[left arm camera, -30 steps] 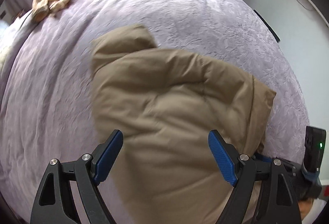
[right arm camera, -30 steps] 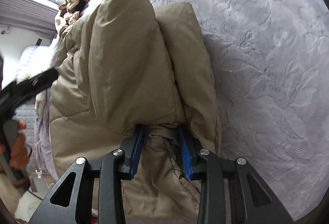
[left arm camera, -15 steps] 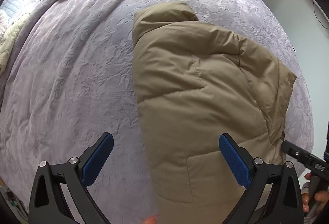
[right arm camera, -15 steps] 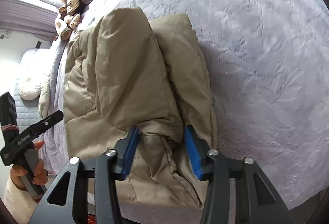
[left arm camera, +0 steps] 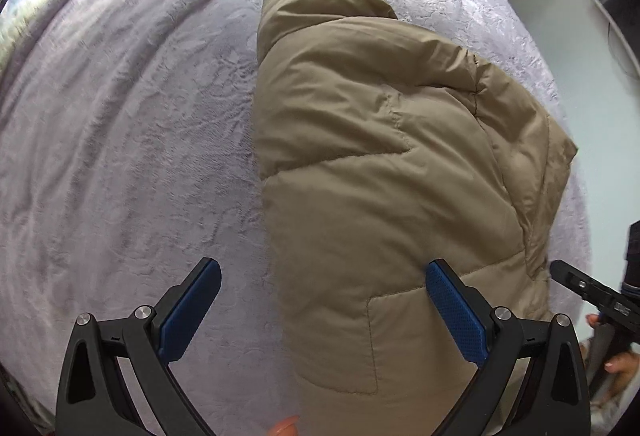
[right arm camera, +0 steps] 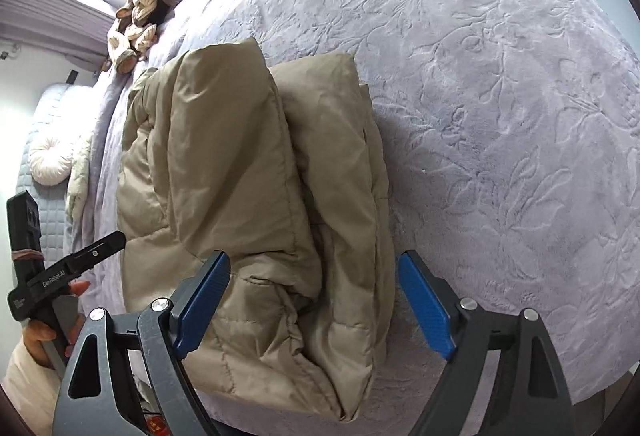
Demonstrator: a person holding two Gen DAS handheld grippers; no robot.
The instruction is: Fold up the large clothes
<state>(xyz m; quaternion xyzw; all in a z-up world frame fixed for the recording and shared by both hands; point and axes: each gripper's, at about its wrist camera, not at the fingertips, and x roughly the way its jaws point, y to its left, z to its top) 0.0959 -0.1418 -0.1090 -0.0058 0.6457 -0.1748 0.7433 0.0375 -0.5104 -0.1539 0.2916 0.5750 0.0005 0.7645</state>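
Right claw (right arm camera: 314,310) releasing: jaws opening off the jacket (left arm camera: 384,171), which now lies folded on the bed (left arm camera: 120,139), long axis running away from me. Left claw (left arm camera: 320,310) is hanging wide apart, empty, straddling its near-left edge.

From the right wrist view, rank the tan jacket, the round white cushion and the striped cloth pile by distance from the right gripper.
1. Tan jacket, under the opening right gripper.
2. Round white cushion, far left.
3. Striped cloth pile, upper left, at the bed's far end.
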